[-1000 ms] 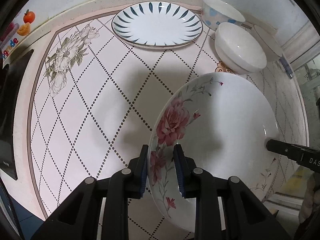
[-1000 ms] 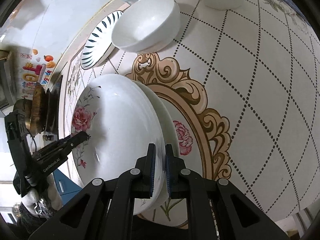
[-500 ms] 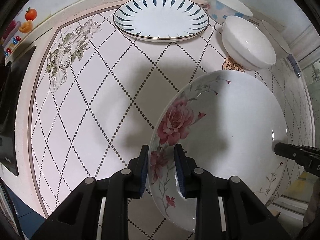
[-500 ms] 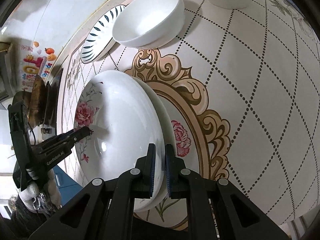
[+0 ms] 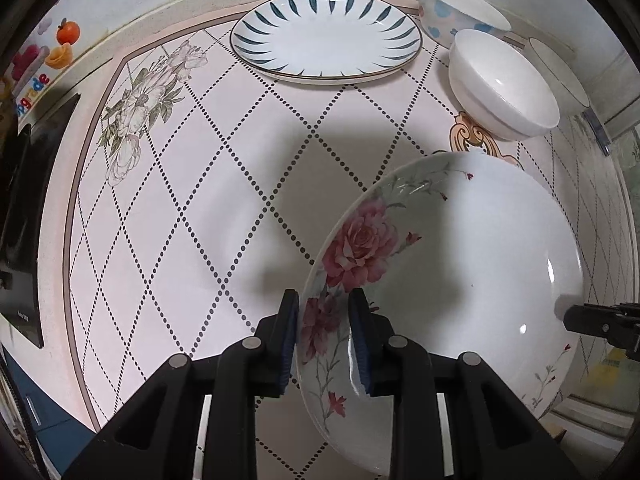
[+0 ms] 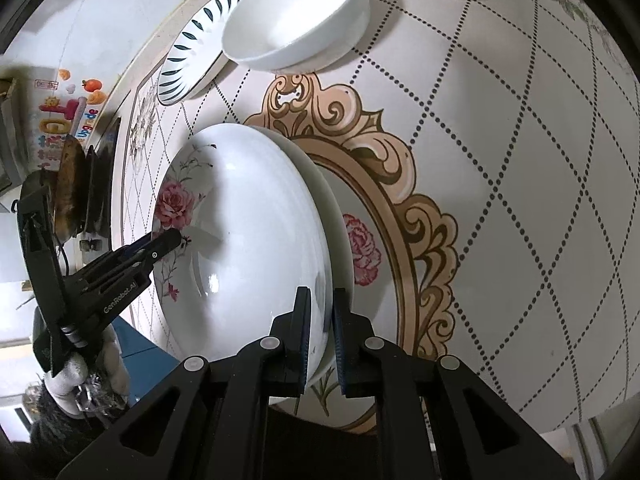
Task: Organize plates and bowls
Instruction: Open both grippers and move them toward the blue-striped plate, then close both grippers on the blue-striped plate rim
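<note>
Looking down from the left wrist, the left tongs (image 5: 323, 336) straddle the near rim of the rose plate (image 5: 460, 280), the two pads nearly closed on either side of it. That plate hangs tilted above the worktop (image 5: 200, 208), its hollow facing the camera and its rose pointing up and left. Across it, the right tongs (image 5: 600, 322) meet the far rim. Along the back wall lie the blue-leaf plate (image 5: 326, 38), a spotted bowl (image 5: 460, 10), a white bowl (image 5: 502, 84) and another bowl (image 5: 560, 72).

From the right wrist, the right tongs (image 6: 320, 332) bracket the near rim; the pads are just beginning to open, with the rim between them and a thin gap showing. A second rose plate lies flat beneath, just under the first. The plate is round, so no long axis; it tips up towards the left tongs.

My reading: the step is stacking one rose plate on its twin. Next the right side should let go cleanly, then the left should lower its edge level and release.
</note>
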{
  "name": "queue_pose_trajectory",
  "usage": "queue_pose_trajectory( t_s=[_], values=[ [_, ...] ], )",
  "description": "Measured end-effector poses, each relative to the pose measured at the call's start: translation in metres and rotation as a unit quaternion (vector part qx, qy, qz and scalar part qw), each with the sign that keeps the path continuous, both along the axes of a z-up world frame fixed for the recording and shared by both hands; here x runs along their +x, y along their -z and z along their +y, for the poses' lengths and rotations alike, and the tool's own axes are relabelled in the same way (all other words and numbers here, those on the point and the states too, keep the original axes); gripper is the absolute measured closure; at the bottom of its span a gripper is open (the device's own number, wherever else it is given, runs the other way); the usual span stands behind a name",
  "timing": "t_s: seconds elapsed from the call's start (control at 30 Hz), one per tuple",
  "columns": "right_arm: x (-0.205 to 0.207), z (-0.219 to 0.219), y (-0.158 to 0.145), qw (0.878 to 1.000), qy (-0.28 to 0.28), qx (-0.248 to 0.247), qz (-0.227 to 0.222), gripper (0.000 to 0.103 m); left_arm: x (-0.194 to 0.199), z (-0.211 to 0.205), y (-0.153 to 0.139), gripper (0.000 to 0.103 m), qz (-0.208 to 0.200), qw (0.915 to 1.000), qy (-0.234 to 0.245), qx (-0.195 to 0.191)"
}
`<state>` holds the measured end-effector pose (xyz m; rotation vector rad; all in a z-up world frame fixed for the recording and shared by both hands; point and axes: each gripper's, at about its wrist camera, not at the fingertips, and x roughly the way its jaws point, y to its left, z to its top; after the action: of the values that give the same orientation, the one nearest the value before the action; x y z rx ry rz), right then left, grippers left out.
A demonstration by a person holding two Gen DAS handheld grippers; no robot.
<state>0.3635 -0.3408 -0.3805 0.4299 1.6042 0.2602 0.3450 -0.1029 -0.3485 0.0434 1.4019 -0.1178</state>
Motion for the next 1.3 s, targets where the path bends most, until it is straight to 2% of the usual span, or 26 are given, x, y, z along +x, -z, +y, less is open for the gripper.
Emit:
queue_pose_trajectory(
  t_s=[0.1,0.2,0.37,0.4,0.47,0.5,0.53,0.6,0.73,0.87,1.07,1.2,1.27,1.3],
  values=[
    [0.001,-0.004,-0.005,1.000,-0.001,0.001,0.005,0.083,0.001,0.003,-0.001,0.080,0.004,0.9999,-0.010,-0.005],
    [0.004,-0.012,-0.015,1.000,0.003,0.019,0.005,0.083,0.002,0.010,-0.008,0.080,0.007,0.9996,-0.021,-0.017],
    [0.024,-0.013,-0.059,0.998,0.013,0.049,-0.024,0.083,0.016,0.028,-0.060,0.079,-0.028,0.9972,-0.036,-0.059],
    [0.031,-0.011,-0.070,0.998,0.015,0.059,-0.033,0.081,0.024,0.033,-0.071,0.074,-0.037,0.9962,-0.039,-0.068],
    [0.052,-0.005,-0.092,0.995,0.021,0.080,-0.050,0.069,0.046,0.046,-0.088,0.062,-0.055,0.9938,-0.044,-0.086],
    [0.065,0.001,-0.100,0.994,0.023,0.089,-0.058,0.060,0.059,0.054,-0.093,0.051,-0.067,0.9928,-0.042,-0.090],
    [0.079,0.006,-0.105,0.993,0.025,0.095,-0.064,0.055,0.074,0.062,-0.095,0.044,-0.074,0.9918,-0.048,-0.093],
    [0.115,0.022,-0.110,0.993,0.024,0.090,-0.077,0.055,0.106,0.071,-0.091,0.043,-0.075,0.9915,-0.054,-0.091],
    [0.189,0.049,-0.084,0.995,0.045,0.054,-0.065,0.055,0.170,0.090,-0.058,0.043,-0.040,0.9921,-0.063,-0.101],
    [0.241,0.065,-0.051,0.998,0.050,0.019,-0.035,0.055,0.212,0.098,-0.021,0.043,-0.003,0.9932,-0.060,-0.100],
    [0.271,0.075,-0.014,0.999,0.042,-0.021,0.002,0.056,0.241,0.092,0.008,0.043,0.026,0.9934,-0.042,-0.104],
    [0.278,0.078,0.002,0.998,0.037,-0.053,0.012,0.065,0.247,0.086,0.015,0.043,0.028,0.9941,-0.026,-0.101],
    [0.281,0.081,0.011,0.997,0.032,-0.069,0.014,0.072,0.248,0.081,0.017,0.052,0.022,0.9947,-0.017,-0.099],
    [0.282,0.082,0.015,0.997,0.031,-0.075,0.016,0.078,0.247,0.079,0.019,0.064,0.022,0.9952,-0.012,-0.095]
  ],
)
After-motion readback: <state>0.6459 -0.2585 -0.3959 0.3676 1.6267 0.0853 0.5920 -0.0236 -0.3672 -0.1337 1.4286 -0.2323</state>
